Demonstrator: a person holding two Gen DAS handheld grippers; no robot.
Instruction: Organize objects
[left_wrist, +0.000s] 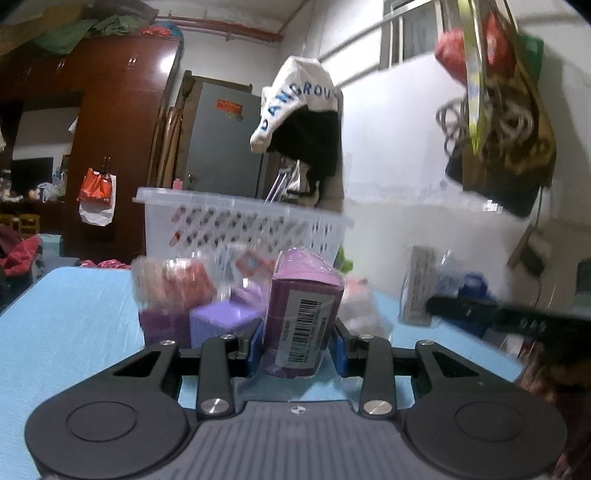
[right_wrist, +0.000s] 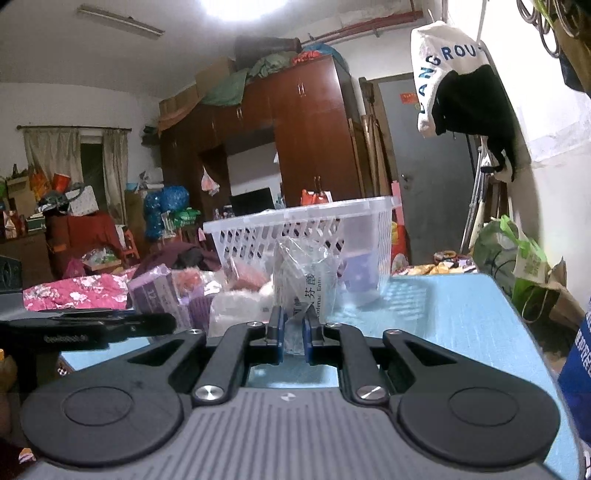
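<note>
My left gripper (left_wrist: 297, 349) is shut on a purple box wrapped in clear film (left_wrist: 301, 314), barcode label facing me, held upright just above the blue table (left_wrist: 66, 321). My right gripper (right_wrist: 293, 330) is shut on a clear plastic packet with printed text (right_wrist: 308, 280), lifted off the table. A white slotted basket (left_wrist: 240, 218) (right_wrist: 306, 229) stands behind both. Between basket and grippers lies a pile of small packets and purple boxes (left_wrist: 207, 314) (right_wrist: 166, 291). The right gripper's black arm (left_wrist: 498, 314) shows at right in the left wrist view, holding its packet (left_wrist: 421, 291).
A wooden wardrobe (right_wrist: 306, 136) and a grey door (right_wrist: 424, 177) stand behind the table. Clothes hang on the wall (left_wrist: 306, 122), and bags (left_wrist: 498, 110) hang at upper right. Pink fabric (right_wrist: 74, 291) lies left of the table; bags (right_wrist: 517, 258) sit on the floor to its right.
</note>
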